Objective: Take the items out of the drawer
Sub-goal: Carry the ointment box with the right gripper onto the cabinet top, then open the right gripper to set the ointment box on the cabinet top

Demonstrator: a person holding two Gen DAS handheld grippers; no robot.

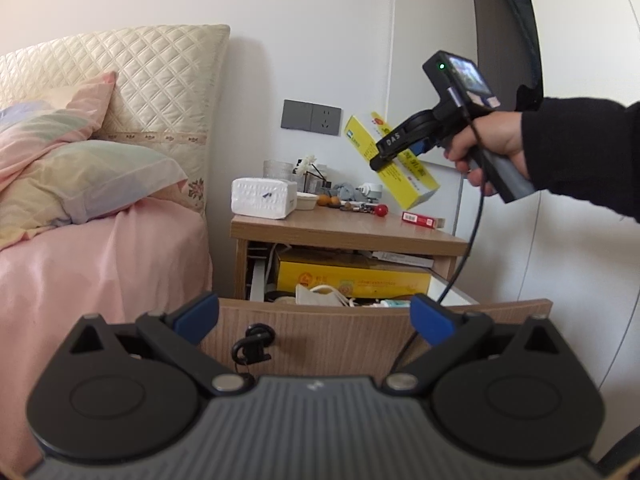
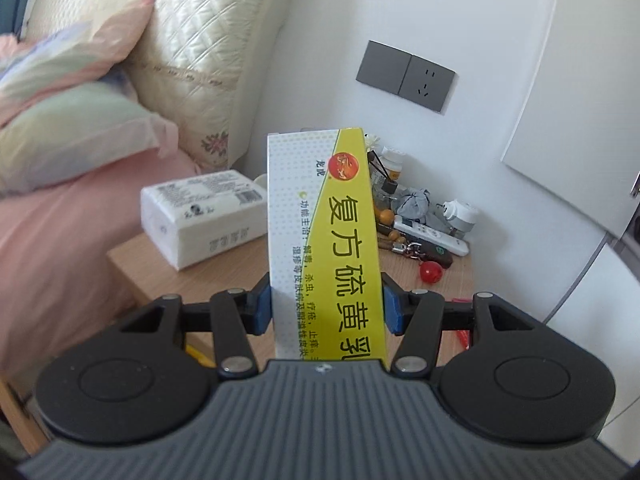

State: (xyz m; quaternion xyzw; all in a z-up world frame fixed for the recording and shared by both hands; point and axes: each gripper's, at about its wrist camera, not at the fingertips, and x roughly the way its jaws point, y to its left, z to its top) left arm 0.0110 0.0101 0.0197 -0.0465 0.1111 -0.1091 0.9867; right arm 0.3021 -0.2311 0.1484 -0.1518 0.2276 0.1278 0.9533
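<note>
A yellow and white medicine box with Chinese print is clamped between the blue pads of my right gripper. From the left wrist view that box hangs in the air above the wooden nightstand, held by the right gripper in a person's hand. My left gripper is open with nothing between its fingers, in front of the pulled-out drawer. Inside the drawer lie a large yellow box, a white face mask and small items.
The nightstand top carries a tissue pack, a red ball, a remote, keys, bottles and a red packet. A bed with a pink sheet stands left. A black cable hangs from the right gripper over the drawer.
</note>
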